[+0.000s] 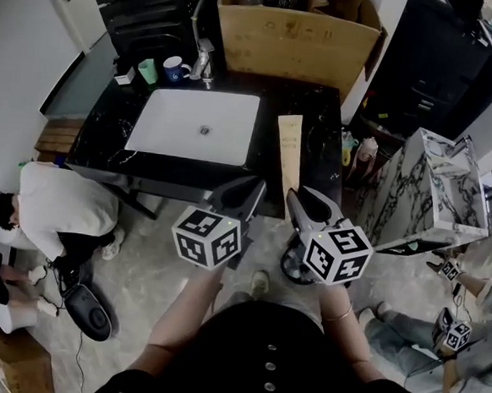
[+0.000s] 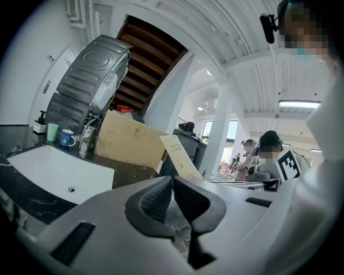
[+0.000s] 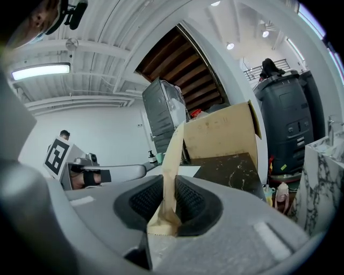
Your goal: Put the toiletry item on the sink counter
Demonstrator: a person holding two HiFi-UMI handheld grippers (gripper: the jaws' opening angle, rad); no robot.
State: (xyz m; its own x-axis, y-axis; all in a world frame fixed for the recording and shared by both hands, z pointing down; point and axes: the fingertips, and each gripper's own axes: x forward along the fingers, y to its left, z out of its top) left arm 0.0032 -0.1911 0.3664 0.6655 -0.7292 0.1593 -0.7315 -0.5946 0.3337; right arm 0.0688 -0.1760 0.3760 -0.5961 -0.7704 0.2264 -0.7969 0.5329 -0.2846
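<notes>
While ribbed pads [image 3: 192, 202] clamp, slim cardboard box [image 3: 170, 172]

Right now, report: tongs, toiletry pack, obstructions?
Left tongs shut, empty. Right tongs clamped on tan toiletry pack, held toward black counter beside white basin. Nothing in its path.

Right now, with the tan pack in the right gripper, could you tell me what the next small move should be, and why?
Probably ease the right gripper forward and down until the tan pack lies on the counter, right of the sink basin. The fingers clamp its end near the counter's front edge, so releasing here might tip it off.
</notes>
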